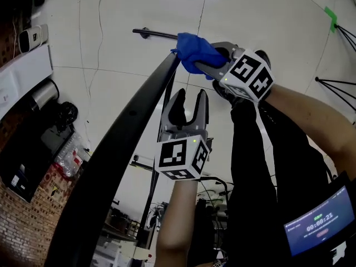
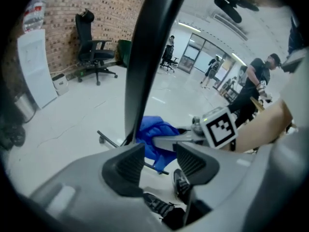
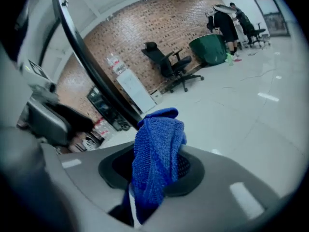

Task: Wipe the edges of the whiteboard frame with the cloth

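Pinching cloth [image 3: 157, 163], dark frame [image 1: 128, 132] (lower end cropped)

A black office chair [image 2: 91, 52] stands on the glossy white floor [image 2: 63, 120] before a brick wall [image 2: 111, 8]; clear bottles [image 3: 114, 62] top a white cabinet [image 3: 134, 91].

pale glossy floor [image 1: 267, 15] bearing a strip of green tape [image 1: 330, 13], a black foot bar [image 1: 156, 34] and an office chair [image 2: 92, 45].

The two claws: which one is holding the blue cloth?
The right claw, up by the whiteboard frame, is clamped on the cloth; the left claw holds nothing.
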Motion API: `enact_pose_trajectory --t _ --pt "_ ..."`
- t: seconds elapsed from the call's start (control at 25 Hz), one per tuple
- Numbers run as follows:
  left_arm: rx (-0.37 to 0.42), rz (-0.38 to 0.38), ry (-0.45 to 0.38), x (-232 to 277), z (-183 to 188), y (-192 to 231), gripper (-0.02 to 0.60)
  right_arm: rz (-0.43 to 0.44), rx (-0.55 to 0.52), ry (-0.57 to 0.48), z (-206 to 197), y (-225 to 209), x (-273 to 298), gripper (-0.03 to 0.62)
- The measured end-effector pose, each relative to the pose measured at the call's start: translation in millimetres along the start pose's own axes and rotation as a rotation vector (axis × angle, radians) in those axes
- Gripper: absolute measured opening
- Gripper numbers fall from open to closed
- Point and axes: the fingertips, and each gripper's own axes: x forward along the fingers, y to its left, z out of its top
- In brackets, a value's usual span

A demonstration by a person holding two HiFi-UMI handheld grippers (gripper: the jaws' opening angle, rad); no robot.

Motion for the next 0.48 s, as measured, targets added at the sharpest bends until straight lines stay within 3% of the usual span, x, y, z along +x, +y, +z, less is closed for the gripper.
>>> enact_pose_trajectory --t 0.04,0.16,0.24,0.48 --pt "0.042 -0.023 0.019 4 -4 -2 0.238 0.097 0.056 -0.027 7 18 -7 0.123" --pt "0.369 -0.015 0.057 13 -16 -5 0.329 0.353 0.288 -0.037 19 55 -29 0.123" --pt "0.526 -0.026 0.076 17 -23 -14 0.377 0.468 0.342 0.01 18 71 -39 0.124" --pt "0.67 -0.065 0.121 26 -27 -40 0.404 0.656 0.241 0.135 7 109 -57 0.181"
